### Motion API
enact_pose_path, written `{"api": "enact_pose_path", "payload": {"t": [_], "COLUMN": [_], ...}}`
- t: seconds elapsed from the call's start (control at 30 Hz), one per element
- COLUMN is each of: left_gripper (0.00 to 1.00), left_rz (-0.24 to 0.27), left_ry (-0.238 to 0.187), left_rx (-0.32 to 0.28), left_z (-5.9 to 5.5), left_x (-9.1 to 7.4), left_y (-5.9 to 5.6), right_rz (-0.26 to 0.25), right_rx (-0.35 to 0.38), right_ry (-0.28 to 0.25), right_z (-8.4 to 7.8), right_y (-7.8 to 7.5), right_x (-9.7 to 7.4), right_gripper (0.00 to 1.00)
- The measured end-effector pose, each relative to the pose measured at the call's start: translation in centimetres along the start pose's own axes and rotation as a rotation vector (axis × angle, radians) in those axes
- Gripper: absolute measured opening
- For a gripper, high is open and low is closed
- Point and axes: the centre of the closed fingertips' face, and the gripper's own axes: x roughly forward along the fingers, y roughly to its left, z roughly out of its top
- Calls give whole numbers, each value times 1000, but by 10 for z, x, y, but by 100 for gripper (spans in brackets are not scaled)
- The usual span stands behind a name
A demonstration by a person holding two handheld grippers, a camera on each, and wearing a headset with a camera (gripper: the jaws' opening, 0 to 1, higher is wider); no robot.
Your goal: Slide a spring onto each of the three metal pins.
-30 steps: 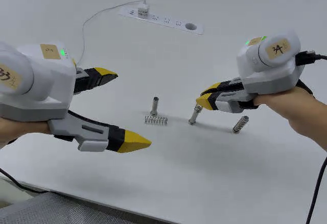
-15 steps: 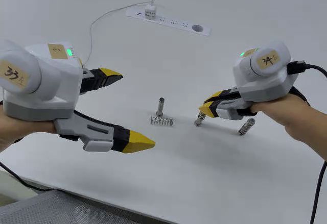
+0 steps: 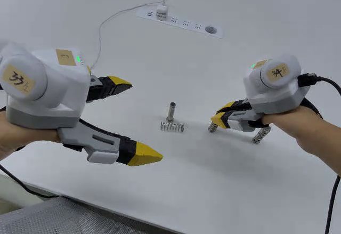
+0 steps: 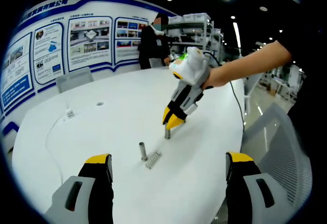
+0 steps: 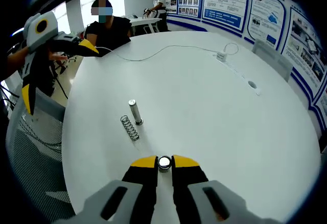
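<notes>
Right gripper view: right gripper (image 5: 164, 160) pinches a pin (image 5: 164, 163), shaft hidden; left gripper (image 4: 168, 158) spread.

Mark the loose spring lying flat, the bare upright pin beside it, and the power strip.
loose spring (image 3: 172, 127): head view, middle of its coils.
bare upright pin (image 3: 171, 111): head view, middle of its shaft.
power strip (image 3: 186, 24): head view, its top face.

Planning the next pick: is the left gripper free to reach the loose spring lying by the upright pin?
Probably yes. The left gripper is open and empty, with bare table between it and the spring; the pin stands close behind.
</notes>
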Motion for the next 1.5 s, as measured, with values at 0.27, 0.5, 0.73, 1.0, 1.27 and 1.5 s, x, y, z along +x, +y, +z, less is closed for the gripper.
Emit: {"api": "enact_pose_path", "payload": {"t": [0.27,0.5,0.73,1.0,1.27,1.5], "left_gripper": [93,93,92,92,92,92], "left_rz": [-8,9,14,13,11,17], "left_ry": [9,10,12,1,4,14], "left_rx": [1,16,22,31,36,49], "left_z": [-1,1,2,7,5,0], "left_x": [-1,-6,-9,-11,-13,-20], "left_y": [-4,-3,-3,-6,-9,-11], "right_rz": [-7,-3,-4,-28,-5,73], "right_rx": [3,-12,-22,-38,-206,-282], "right_ry": [-3,-4,1,-38,-110,-82], "right_z": [-4,-2,-3,7,37,37], "right_y": [-3,-3,-2,-3,20,51], "right_x": [4,4,-1,-11,-16,3], "right_gripper": [11,11,14,16,19,19]}}
